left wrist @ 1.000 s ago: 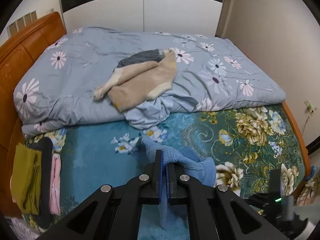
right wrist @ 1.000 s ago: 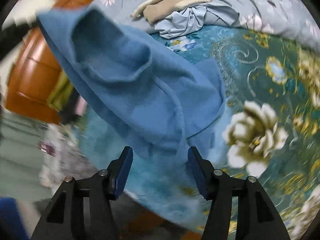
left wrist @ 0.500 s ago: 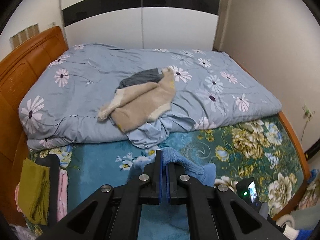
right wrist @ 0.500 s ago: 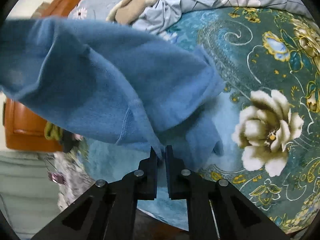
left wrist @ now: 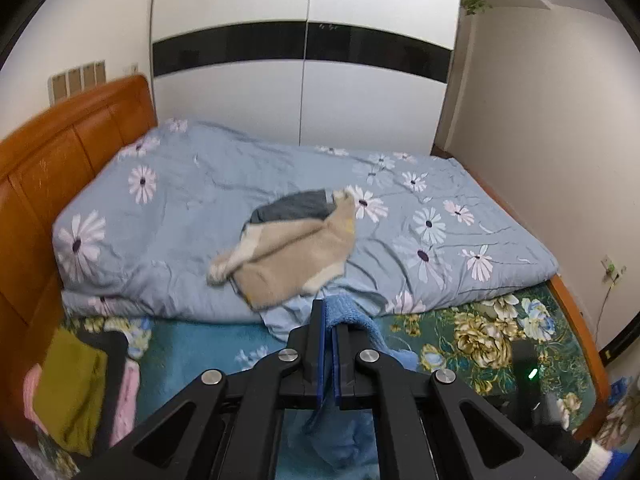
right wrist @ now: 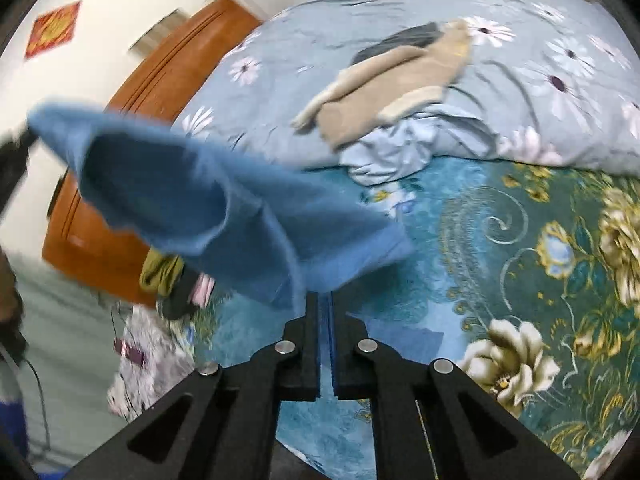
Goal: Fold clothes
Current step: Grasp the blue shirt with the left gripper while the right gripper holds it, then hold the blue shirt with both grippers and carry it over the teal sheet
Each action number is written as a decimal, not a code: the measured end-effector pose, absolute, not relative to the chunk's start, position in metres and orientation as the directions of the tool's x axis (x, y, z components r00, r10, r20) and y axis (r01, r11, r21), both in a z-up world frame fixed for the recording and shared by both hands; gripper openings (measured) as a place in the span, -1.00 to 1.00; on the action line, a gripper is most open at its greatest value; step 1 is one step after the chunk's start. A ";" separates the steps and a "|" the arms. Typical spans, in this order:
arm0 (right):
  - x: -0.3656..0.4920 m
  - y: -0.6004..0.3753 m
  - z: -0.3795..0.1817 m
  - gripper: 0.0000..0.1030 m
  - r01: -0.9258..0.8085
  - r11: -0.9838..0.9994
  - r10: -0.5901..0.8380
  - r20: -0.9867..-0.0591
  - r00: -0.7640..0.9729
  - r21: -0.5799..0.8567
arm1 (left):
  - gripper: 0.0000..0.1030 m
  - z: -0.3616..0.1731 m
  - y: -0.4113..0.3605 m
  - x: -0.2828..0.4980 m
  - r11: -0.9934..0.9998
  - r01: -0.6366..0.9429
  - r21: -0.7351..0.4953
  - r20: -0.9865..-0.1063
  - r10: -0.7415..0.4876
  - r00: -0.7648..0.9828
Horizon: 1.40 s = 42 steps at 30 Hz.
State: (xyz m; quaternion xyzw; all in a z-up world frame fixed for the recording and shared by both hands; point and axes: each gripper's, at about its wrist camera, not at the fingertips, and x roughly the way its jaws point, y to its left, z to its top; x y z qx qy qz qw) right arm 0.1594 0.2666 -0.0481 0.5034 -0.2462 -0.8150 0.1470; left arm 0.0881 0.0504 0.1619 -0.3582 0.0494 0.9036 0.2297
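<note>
Left hand-held gripper (left wrist: 328, 312): jaws clenched on one edge of the blue garment (left wrist: 352, 320); cloth runs between the pads and drapes over the right jaw, then hangs below the gripper body.

Right hand-held gripper (right wrist: 324, 300): jaws clenched on another edge of the same blue garment (right wrist: 224, 208). In the right wrist view the cloth spreads up and to the left from the fingertips, lifted off the bed, w/ a sagging fold in the middle. Far end blurred; its attachment point cannot be told from this view.

Bed layout (left wrist view):
- Teal floral sheet (left wrist: 480, 340) covers the near part of the mattress, directly under the garment.
- Light-blue daisy-print duvet (left wrist: 192, 216) lies bunched across the far part.
- Beige garment (left wrist: 296, 260) rests on the duvet, partly over a dark grey garment (left wrist: 296, 208).
- Pale blue garment (left wrist: 296, 312) crumpled at the duvet's near edge, just beyond the left gripper tips.
- Stack at near left, by the orange headboard (left wrist: 60, 148): olive item (left wrist: 68, 392) on top, pink item (left wrist: 128, 396) beside it.

White wardrobe (left wrist: 304, 92) w/ black band stands behind the bed.
</note>
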 end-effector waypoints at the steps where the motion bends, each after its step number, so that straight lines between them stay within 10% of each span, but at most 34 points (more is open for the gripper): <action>1: 0.159 0.260 -0.051 -0.65 0.009 -0.836 -0.495 -0.747 -0.444 0.548 | -0.95 0.168 0.051 0.089 -0.887 -0.456 -0.067 -0.662 0.382 -0.645; 4: 0.158 0.246 -0.058 -0.06 0.044 -0.832 -0.514 -0.737 -0.439 0.554 | -0.95 0.186 0.054 0.091 -0.882 -0.468 -0.049 -0.640 0.388 -0.663; 10: 0.147 0.238 -0.075 -0.05 0.020 -0.802 -0.551 -0.726 -0.412 0.597 | -0.95 0.211 0.052 0.095 -0.884 -0.467 -0.031 -0.605 0.389 -0.695; 13: 0.143 0.240 -0.078 -0.73 -0.015 -0.781 -0.565 -0.717 -0.408 0.624 | -0.95 0.207 0.043 0.091 -0.898 -0.439 -0.032 -0.613 0.365 -0.701; 16: 0.144 0.253 -0.070 -0.91 -0.055 -0.795 -0.522 -0.727 -0.446 0.604 | -0.95 0.199 0.031 0.087 -0.914 -0.403 -0.041 -0.627 0.338 -0.702; 42: 0.306 0.345 0.171 -0.96 0.102 -0.891 -0.337 -0.495 -0.801 0.442 | -0.95 0.179 -0.044 0.225 -0.909 -0.377 -0.180 -0.613 0.403 -0.679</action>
